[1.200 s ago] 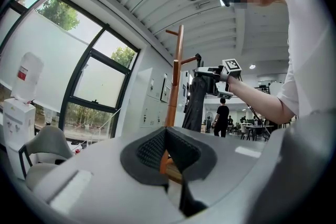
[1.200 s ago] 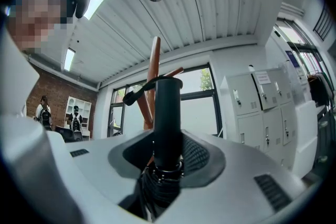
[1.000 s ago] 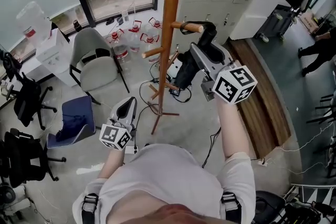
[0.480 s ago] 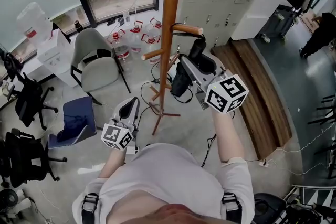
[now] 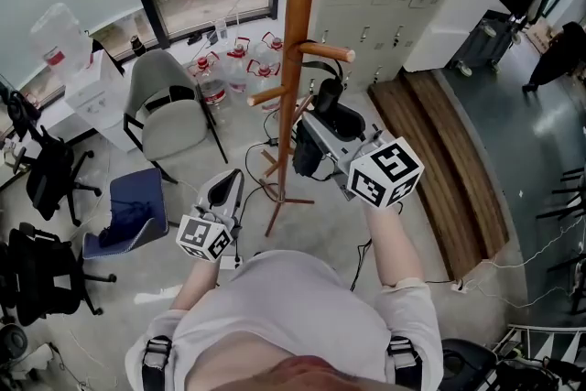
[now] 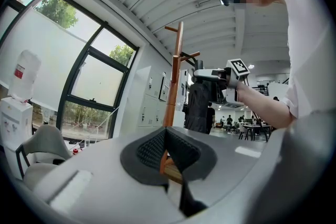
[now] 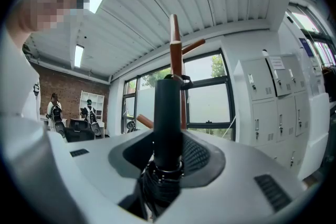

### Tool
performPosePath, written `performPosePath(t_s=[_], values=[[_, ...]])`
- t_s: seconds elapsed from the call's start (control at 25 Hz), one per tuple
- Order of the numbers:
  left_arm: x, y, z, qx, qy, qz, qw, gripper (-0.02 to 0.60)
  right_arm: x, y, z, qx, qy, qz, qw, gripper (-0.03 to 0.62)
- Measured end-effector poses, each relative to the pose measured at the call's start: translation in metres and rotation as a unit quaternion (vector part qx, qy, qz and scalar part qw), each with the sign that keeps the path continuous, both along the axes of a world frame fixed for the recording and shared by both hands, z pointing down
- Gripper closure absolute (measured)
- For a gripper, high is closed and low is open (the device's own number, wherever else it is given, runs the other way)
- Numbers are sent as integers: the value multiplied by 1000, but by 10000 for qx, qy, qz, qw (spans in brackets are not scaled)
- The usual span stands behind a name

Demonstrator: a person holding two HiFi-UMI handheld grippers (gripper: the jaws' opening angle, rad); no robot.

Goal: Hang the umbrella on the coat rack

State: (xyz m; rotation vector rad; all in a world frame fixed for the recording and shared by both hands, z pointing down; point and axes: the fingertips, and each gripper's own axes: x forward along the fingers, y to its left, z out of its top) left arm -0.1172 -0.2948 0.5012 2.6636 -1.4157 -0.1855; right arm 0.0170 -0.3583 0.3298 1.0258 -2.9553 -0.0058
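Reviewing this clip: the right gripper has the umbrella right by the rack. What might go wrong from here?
1. The right gripper grips the umbrella by its handle. Whether its thin strap is over the peg is unclear, so releasing may drop it.
2. Tugging the strap sideways might rock the coat rack on its slim feet.

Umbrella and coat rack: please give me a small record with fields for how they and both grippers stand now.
umbrella: black, folded, handle toward the coat rack
right gripper: shut on umbrella, close beside the rack
peg: wooden, just above the handle
strap: loop reaches the peg; cannot tell if it hangs on it
left gripper: jaws together, empty
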Motion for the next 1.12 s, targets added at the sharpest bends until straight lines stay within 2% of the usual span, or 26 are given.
performPosePath(t_s=[0.68,0.96,1.12], values=[[-4,-1,-14,207,-34,-26,9998,572,-16,15,4,170,279,13,9995,439],[-6,2,-15,204,-27,-10,9998,572,-27,26,16,-232,-2,-195,9995,439],[-6,4,-18,256,-12,0,9997,572,-31,21,44,-387,212,-75,9990,439]])
